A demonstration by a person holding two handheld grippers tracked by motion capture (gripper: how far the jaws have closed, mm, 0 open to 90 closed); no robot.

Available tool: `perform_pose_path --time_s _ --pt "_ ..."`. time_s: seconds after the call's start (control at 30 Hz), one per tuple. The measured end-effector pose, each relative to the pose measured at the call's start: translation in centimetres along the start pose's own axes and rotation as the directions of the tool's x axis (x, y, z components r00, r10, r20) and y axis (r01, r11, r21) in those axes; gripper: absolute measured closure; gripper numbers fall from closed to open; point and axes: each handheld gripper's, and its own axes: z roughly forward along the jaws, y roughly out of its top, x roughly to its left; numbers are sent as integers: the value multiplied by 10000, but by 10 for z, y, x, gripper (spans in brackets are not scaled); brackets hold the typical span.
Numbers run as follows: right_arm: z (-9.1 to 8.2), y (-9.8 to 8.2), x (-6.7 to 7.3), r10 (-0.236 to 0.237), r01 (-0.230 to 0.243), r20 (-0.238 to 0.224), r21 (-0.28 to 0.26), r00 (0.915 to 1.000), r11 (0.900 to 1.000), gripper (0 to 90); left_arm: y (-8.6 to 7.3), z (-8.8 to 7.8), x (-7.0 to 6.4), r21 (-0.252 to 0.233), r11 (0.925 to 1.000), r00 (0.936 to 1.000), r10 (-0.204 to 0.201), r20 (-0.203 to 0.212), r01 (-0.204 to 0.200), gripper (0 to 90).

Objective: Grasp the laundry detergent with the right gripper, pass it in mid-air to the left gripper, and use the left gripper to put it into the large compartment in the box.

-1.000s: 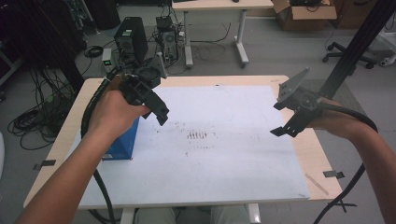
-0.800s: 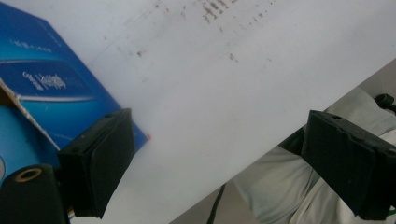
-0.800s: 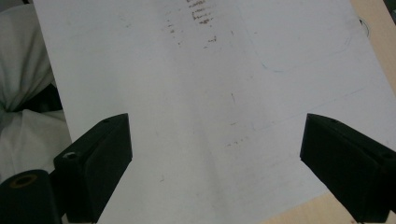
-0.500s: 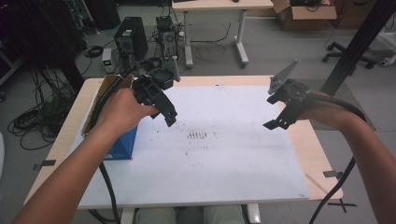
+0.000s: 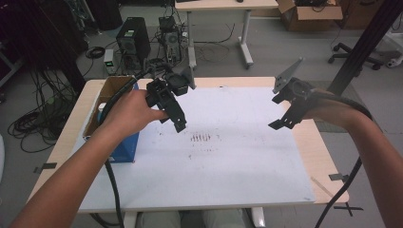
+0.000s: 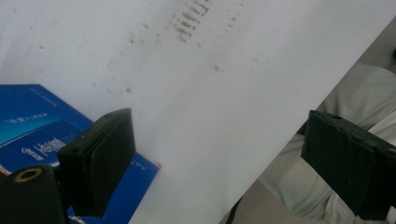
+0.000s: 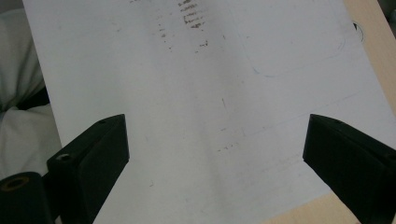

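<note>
From the high view, your left gripper [image 5: 178, 121] hangs in the air over the left part of the white sheet [image 5: 223, 161], just beside the blue box [image 5: 121, 147] that stands at the table's left edge, and your right gripper [image 5: 283, 118] is held above the sheet's right border, well apart from the left one. That view shows both hands and the whole wooden table [image 5: 328, 156], but the jaws are small and dark there, so how wide they stand is hard to read from above. The gripper views settle it: your left gripper [image 6: 219, 154] has its two black jaws spread wide with nothing between them, bare sheet [image 6: 210, 93] showing through the gap, and your right gripper [image 7: 215, 158] is likewise wide apart and holds nothing; its jaws have just been opening further. The left gripper view adds what the high view cannot give: the box's blue printed face [image 6: 37, 126] lies just behind the left-hand jaw, apart from the pads as far as I can tell, and light trousers [image 6: 345, 102] show past the sheet's edge. The right gripper view shows the smudged dark marks [image 7: 191, 16] on the sheet [image 7: 187, 116], a faint pencilled outline [image 7: 299, 65], and a strip of bare wooden table [image 7: 373, 60] at the far side.
</note>
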Motion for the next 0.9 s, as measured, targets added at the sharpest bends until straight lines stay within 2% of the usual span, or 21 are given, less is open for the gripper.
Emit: perform_pose_path --time_s 0.33,0.9 --pt "2 2 -3 14 -14 8 -11 10000 10000 66 3 0 -4 -79 9992 9992 397 -107 -398 104" --pt "0 2 -1 23 -23 37 32 10000 10000 71 2 0 -3 -196 9992 9994 339 -101 -341 104"
